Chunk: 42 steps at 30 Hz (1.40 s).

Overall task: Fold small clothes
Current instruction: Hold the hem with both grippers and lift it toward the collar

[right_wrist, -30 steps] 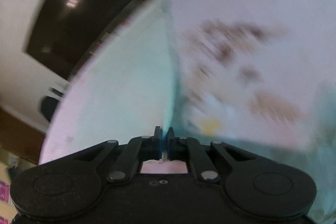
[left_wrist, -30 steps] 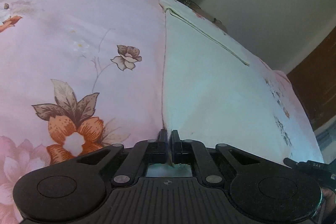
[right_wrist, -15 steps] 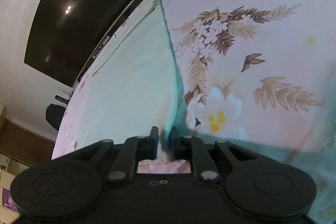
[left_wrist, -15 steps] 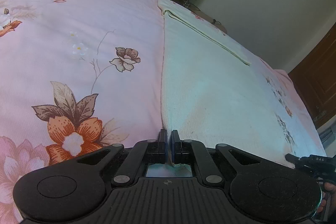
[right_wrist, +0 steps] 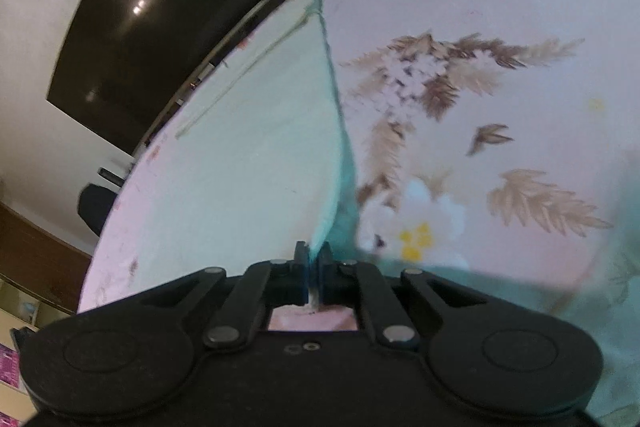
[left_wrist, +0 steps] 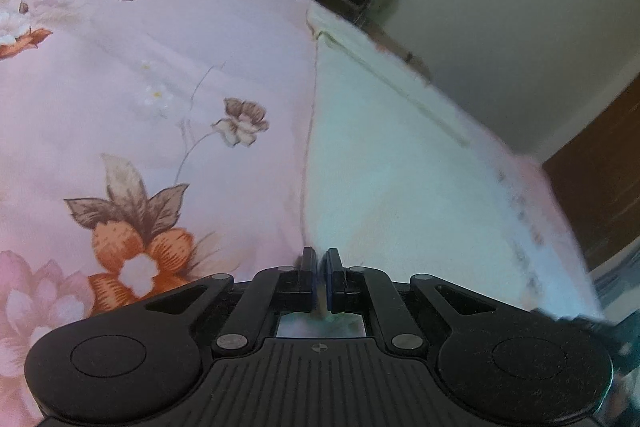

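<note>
A pale mint-white cloth (left_wrist: 400, 163) lies spread on the pink floral bedsheet (left_wrist: 160, 87). My left gripper (left_wrist: 320, 259) is shut on the cloth's near left corner, lifting it slightly. In the right wrist view the same cloth (right_wrist: 248, 155) stretches away to a far hem with a seam line. My right gripper (right_wrist: 314, 253) is shut on its near right corner, and the edge rises into the jaws as a raised fold. Both views are blurred by motion.
The bedsheet (right_wrist: 500, 67) with brown leaf and flower prints spreads to the right. A dark TV screen (right_wrist: 152, 27) hangs on the wall beyond the bed's far edge. A brown wooden door (left_wrist: 600, 187) stands at the right.
My right gripper, slightly open half a second ago, has closed on the cloth's corner and lifted it. My left gripper keeps its grip and has started to raise its corner.
</note>
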Tool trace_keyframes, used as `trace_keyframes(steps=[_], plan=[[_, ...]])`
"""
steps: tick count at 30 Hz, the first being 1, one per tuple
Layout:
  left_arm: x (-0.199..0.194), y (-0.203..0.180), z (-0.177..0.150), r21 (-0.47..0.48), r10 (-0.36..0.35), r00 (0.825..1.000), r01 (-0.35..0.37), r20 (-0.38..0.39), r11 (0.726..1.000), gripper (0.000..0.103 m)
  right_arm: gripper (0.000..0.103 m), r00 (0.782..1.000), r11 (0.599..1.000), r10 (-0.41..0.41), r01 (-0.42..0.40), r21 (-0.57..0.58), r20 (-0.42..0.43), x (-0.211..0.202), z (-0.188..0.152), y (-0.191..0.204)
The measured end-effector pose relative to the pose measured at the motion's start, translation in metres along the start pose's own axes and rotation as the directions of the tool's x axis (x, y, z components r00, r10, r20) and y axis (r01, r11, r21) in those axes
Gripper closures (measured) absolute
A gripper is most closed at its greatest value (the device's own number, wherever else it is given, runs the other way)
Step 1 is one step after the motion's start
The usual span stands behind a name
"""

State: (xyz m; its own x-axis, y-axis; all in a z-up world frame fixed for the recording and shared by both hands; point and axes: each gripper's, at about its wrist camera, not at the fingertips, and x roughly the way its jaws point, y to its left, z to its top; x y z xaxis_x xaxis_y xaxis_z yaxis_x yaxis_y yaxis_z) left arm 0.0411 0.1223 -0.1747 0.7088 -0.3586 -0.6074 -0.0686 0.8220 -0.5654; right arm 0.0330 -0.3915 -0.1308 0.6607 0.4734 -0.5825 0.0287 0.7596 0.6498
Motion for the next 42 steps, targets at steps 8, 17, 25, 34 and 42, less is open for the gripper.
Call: trace_keyframes(steps=[8,17,25,34,42], plan=[[-0.007,0.006,0.007,-0.07,-0.055,0.998,0.058,0.041,0.996,0.099,0.098,0.999,0.999,0.024,-0.023,-0.029,0.043,-0.008,0.007,0.014],[-0.005,0.016,-0.011,-0.159,-0.033,0.999,0.033,0.0,0.987,0.098,0.085,1.0,1.0,0.015,-0.015,0.028,0.01,-0.007,-0.008,-0.001],[0.01,0.012,-0.007,-0.197,-0.086,0.996,0.086,0.005,0.977,0.044,0.085,1.0,0.998,0.023,-0.023,0.053,-0.007,-0.003,-0.008,-0.006],[0.021,0.03,-0.002,-0.29,-0.209,0.978,0.194,-0.022,0.937,0.044,0.081,0.999,0.988,0.045,-0.047,0.148,0.019,-0.005,-0.006,-0.024],[0.047,0.033,-0.016,-0.321,-0.259,0.961,0.217,-0.095,0.922,0.094,0.079,0.984,0.959,0.172,-0.157,0.235,-0.046,0.014,-0.008,-0.032]])
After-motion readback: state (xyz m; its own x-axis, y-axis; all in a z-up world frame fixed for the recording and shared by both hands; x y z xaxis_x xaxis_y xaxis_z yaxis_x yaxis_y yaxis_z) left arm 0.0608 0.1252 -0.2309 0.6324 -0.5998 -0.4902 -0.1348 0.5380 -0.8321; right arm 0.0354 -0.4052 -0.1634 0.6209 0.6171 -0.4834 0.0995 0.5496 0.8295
